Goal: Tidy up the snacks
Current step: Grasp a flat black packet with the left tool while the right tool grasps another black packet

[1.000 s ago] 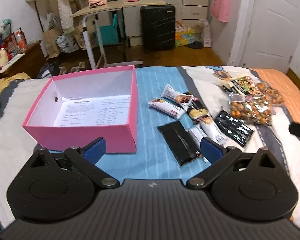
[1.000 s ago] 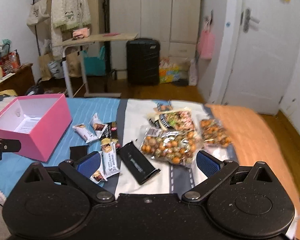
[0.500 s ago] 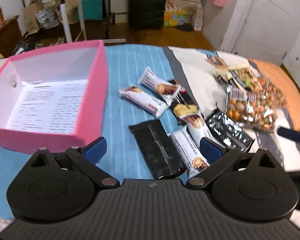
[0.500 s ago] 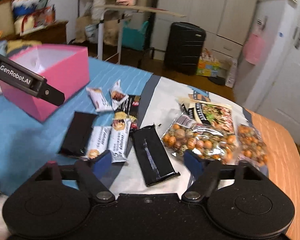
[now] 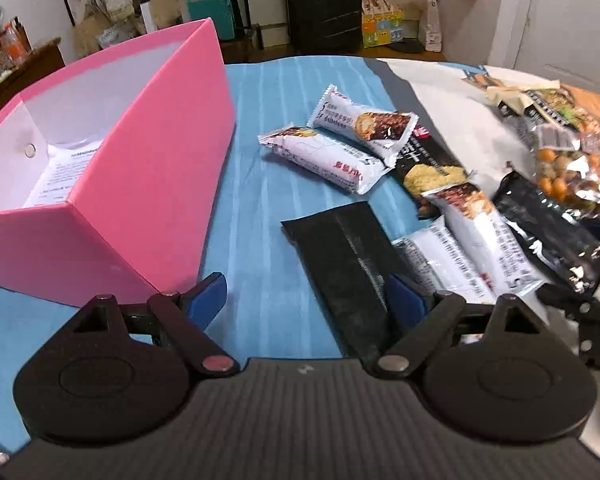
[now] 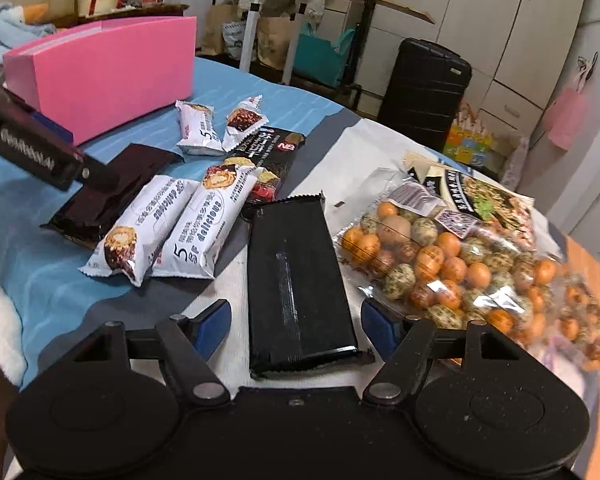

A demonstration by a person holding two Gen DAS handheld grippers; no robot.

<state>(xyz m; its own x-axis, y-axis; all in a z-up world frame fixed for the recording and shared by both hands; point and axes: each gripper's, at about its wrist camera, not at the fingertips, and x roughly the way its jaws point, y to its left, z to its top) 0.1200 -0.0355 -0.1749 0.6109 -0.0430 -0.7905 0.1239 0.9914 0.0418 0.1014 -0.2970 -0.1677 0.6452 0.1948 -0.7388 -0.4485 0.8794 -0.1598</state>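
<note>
**Item: pink box** (image 5: 148,184), the landmark. It is standing open-topped on the bed's blue cover (image 5: 260,208), with only a printed sheet showing inside. No snack is lying in it as far as the views show.

**Item: left gripper** (image 5: 306,296). Its jaws are standing wide apart and holding nothing. They are straddling the near end of a black flat packet (image 5: 340,248), which is lying just right of the box.

**Item: right gripper** (image 6: 296,322). Its jaws are also gaping wide and empty, bracketing a second black flat packet (image 6: 296,280) well right of the box.

**Item: white snack bars.** Two (image 5: 340,140) are lying right of the box, beyond the left-hand black packet. Two more (image 6: 172,224) are lying between the two black packets, overlapping a dark printed pack (image 6: 268,164).

**Item: bags of coated nuts** (image 6: 440,256). They are lying farthest right of the box, touching the right gripper's fingers (image 6: 376,320).

**Risks, as judged:**
- Both packets are lying flat and thin on soft bedding, so closing jaws are likely sliding over the film or pinching cover fabric with it.
- The left jaws are sitting close to the neighbouring white bars; closing off-centre is risking dragging one along.
- The right jaws are crowding the nut bag, whose slack film is liable to catching.
- The two grippers are working near each other, so crossing toward the box is risking a collision.
</note>
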